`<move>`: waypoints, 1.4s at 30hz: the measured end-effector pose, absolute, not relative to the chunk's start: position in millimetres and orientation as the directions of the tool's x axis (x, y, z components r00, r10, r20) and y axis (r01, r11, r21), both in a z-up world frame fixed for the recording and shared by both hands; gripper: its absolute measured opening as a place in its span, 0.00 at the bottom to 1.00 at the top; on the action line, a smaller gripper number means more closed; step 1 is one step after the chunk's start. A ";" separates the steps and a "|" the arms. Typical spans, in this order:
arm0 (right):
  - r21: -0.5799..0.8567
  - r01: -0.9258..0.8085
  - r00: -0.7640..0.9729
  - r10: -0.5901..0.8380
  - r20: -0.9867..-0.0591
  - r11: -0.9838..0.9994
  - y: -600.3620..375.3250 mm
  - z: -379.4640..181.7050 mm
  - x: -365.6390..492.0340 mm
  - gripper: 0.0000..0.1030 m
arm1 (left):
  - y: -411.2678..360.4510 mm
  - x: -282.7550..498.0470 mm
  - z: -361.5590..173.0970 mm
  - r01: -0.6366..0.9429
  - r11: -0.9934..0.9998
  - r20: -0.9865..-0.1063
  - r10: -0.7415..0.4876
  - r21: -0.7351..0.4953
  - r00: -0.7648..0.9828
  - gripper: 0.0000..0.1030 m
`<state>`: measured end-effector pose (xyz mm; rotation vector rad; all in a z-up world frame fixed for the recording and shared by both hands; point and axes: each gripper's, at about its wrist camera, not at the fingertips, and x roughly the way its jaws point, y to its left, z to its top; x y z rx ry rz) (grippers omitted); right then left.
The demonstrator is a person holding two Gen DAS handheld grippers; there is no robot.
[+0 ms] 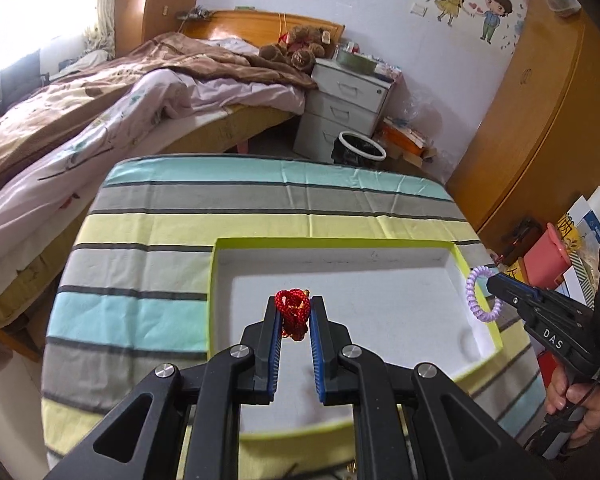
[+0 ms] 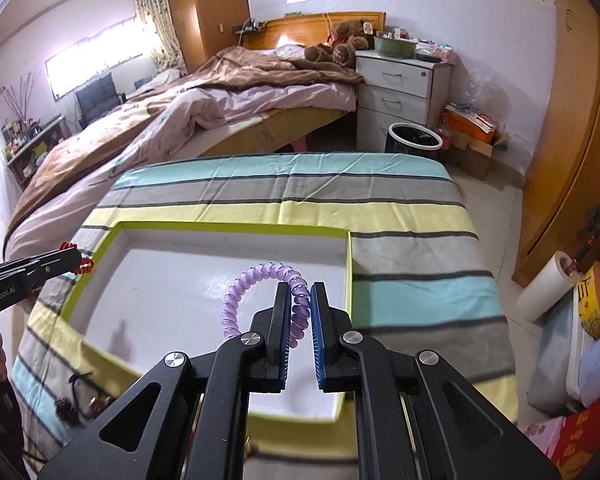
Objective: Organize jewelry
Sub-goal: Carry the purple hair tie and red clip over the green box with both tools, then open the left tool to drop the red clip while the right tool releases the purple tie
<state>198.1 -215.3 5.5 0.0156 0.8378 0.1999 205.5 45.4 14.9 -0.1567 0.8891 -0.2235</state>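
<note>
A shallow white box with a lime-green rim (image 1: 220, 264) (image 2: 350, 264) lies on the striped cloth of a table. My left gripper (image 1: 294, 304) is shut on a red braided cord bracelet (image 1: 292, 308) and holds it above the box's middle; the bracelet also shows in the right wrist view (image 2: 85, 264). My right gripper (image 2: 300, 292) is shut on a purple spiral hair tie (image 2: 252, 284) above the box's right part. In the left wrist view that gripper (image 1: 496, 280) holds the hair tie (image 1: 476, 296) over the box's right rim.
More small dark jewelry (image 2: 70, 408) lies on the striped cloth (image 1: 140, 280) at the box's near left corner. Beyond the table stand a bed (image 1: 100, 112), a white drawer unit (image 1: 344, 108) and a black bin (image 1: 358, 152). A wooden wardrobe (image 1: 540, 120) is at right.
</note>
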 end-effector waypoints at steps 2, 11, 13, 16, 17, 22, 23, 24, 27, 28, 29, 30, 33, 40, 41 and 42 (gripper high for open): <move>0.088 -0.169 0.637 0.177 -0.750 0.982 -215.1 0.4 209.0 0.10 | 42.5 215.0 9.0 0.131 0.965 -0.758 -0.259 -0.226 0.599 0.13; 0.057 -0.178 0.589 0.153 -0.794 0.982 -208.4 -22.2 241.1 0.10 | 29.1 251.3 -17.5 0.131 0.969 -0.802 -0.247 -0.210 0.544 0.13; 0.046 -0.179 0.581 0.143 -0.801 0.983 -206.9 -27.0 245.0 0.10 | 27.3 255.5 -22.0 0.122 0.972 -0.809 -0.236 -0.203 0.539 0.13; 0.030 -0.185 0.575 0.133 -0.807 0.982 -205.3 -30.9 247.5 0.10 | 25.8 259.5 -26.5 0.124 0.972 -0.815 -0.234 -0.199 0.530 0.13; 0.022 -0.188 0.573 0.128 -0.810 0.982 -204.4 -31.6 248.7 0.10 | 26.0 261.3 -27.5 0.120 0.973 -0.818 -0.230 -0.196 0.528 0.13; 0.004 -0.196 0.566 0.116 -0.816 0.981 -202.4 -34.4 253.0 0.10 | 26.5 264.2 -30.4 0.112 0.975 -0.822 -0.223 -0.193 0.524 0.13; 0.001 -0.196 0.565 0.113 -0.817 0.981 -202.1 -35.0 253.0 0.10 | 26.6 264.6 -31.0 0.111 0.975 -0.823 -0.223 -0.193 0.522 0.13; -0.001 -0.197 0.566 0.113 -0.817 0.980 -201.3 -35.2 253.4 0.10 | 26.0 263.8 -31.4 0.110 0.975 -0.824 -0.223 -0.195 0.521 0.13; -0.008 -0.196 0.566 0.106 -0.818 0.980 -199.6 -35.7 255.1 0.10 | 27.4 264.5 -33.5 0.096 0.975 -0.829 -0.220 -0.199 0.514 0.13; -0.009 -0.200 0.566 0.108 -0.817 0.980 -199.8 -35.6 255.5 0.10 | 27.8 264.8 -34.6 0.095 0.975 -0.831 -0.221 -0.201 0.511 0.14; -0.011 -0.200 0.565 0.107 -0.818 0.980 -200.0 -36.2 255.7 0.10 | 27.9 265.7 -35.9 0.095 0.975 -0.835 -0.221 -0.201 0.504 0.15; -0.014 -0.201 0.564 0.104 -0.819 0.979 -199.9 -36.8 256.3 0.10 | 27.8 266.4 -37.4 0.096 0.975 -0.838 -0.221 -0.200 0.499 0.15; -0.017 -0.199 0.561 0.100 -0.822 0.980 -199.5 -38.1 257.7 0.10 | 28.4 265.7 -37.9 0.093 0.974 -0.835 -0.224 -0.206 0.503 0.16; -0.012 -0.194 0.570 0.103 -0.815 0.981 -199.0 -37.6 256.9 0.13 | 28.4 264.7 -35.1 0.093 0.972 -0.828 -0.233 -0.216 0.511 0.32; -0.009 -0.195 0.570 0.106 -0.815 0.981 -198.8 -37.4 256.7 0.14 | 29.0 264.3 -34.5 0.092 0.971 -0.826 -0.234 -0.219 0.513 0.35; -0.005 -0.195 0.571 0.109 -0.814 0.981 -199.2 -36.9 256.2 0.15 | 29.6 264.1 -33.9 0.091 0.971 -0.825 -0.236 -0.221 0.514 0.36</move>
